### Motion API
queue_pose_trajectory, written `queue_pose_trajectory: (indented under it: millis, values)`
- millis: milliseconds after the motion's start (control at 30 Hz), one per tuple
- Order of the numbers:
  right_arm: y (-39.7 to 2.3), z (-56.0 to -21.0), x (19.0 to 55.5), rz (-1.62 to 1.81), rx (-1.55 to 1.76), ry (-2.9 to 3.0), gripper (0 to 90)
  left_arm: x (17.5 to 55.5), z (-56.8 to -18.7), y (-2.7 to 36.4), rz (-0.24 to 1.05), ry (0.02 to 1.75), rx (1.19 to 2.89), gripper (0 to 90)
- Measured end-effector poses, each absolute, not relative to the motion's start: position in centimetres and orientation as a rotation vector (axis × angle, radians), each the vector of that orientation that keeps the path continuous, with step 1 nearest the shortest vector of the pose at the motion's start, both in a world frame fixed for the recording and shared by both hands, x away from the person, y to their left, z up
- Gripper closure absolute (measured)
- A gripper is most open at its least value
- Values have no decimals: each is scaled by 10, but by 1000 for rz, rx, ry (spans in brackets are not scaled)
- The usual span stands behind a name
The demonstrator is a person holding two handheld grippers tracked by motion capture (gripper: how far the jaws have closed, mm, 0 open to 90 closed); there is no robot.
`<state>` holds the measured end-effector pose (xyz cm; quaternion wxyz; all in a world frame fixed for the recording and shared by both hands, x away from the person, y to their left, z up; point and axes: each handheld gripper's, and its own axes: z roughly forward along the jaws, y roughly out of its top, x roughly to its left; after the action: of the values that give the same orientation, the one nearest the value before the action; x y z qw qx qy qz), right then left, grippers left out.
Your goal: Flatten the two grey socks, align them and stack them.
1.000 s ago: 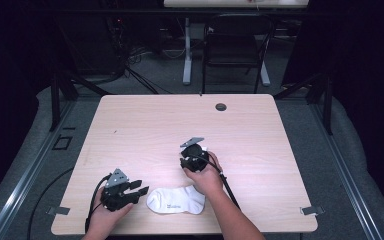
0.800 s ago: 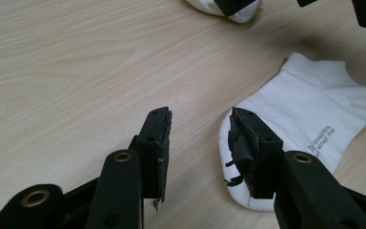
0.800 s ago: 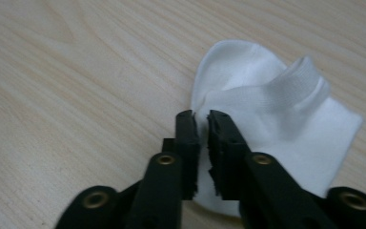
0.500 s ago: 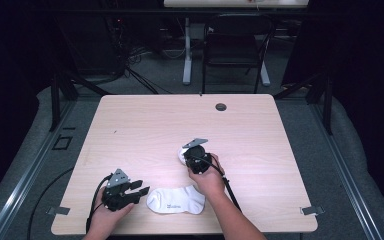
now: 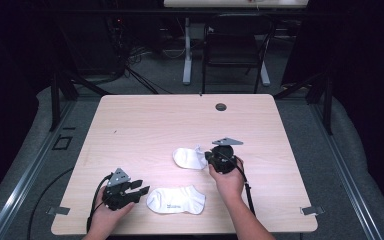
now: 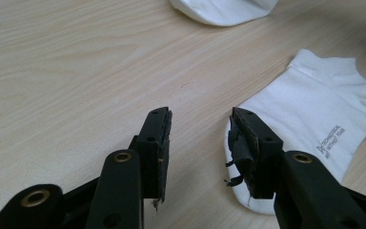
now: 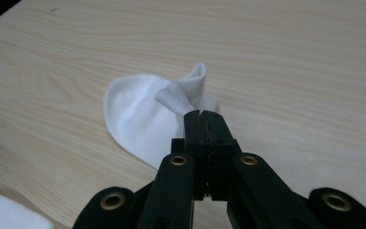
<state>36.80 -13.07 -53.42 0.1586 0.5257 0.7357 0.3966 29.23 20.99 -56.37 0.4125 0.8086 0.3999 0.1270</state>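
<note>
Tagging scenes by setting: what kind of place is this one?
Probably a lab or office workspace used for recording, not a home. A bare wooden table with a cable grommet stands on grey carpet, with an office chair and loose cables behind it, and the surroundings are dark.

One printed marking found. It stands on the near white sock [image 6: 314, 129], at the right of the left gripper view, on the sock's flat side close to its lower right edge. The print is small, grey, in capital letters, set in two short lines that run aslant up to the right. The first line appears to begin "TECHNICAL"; the second line is too small and blurred to read with confidence. In the high view the same sock [image 5: 176, 199] shows the print as a faint grey smudge at lower centre of the frame, not legible. No other legible text, number, brand or sign found.
</note>
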Motion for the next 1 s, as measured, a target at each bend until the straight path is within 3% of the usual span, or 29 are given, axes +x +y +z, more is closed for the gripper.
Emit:
queue_pose_trajectory:
  millis: [400, 533, 700, 1000]
  values:
    - [-159, -568, 364, 1001, 1600, 2076, 892, 295, -567, 204, 320, 996, 2060, 587]
    - [-161, -573, 364, 963, 1594, 2096, 826, 296, -567, 201, 310, 986, 2061, 589]
    - [-166, -570, 361, 983, 1585, 2072, 749, 303, -564, 194, 322, 957, 2081, 590]
    - [-170, -559, 356, 1043, 1536, 2060, 747, 339, -554, 166, 337, 952, 2086, 647]
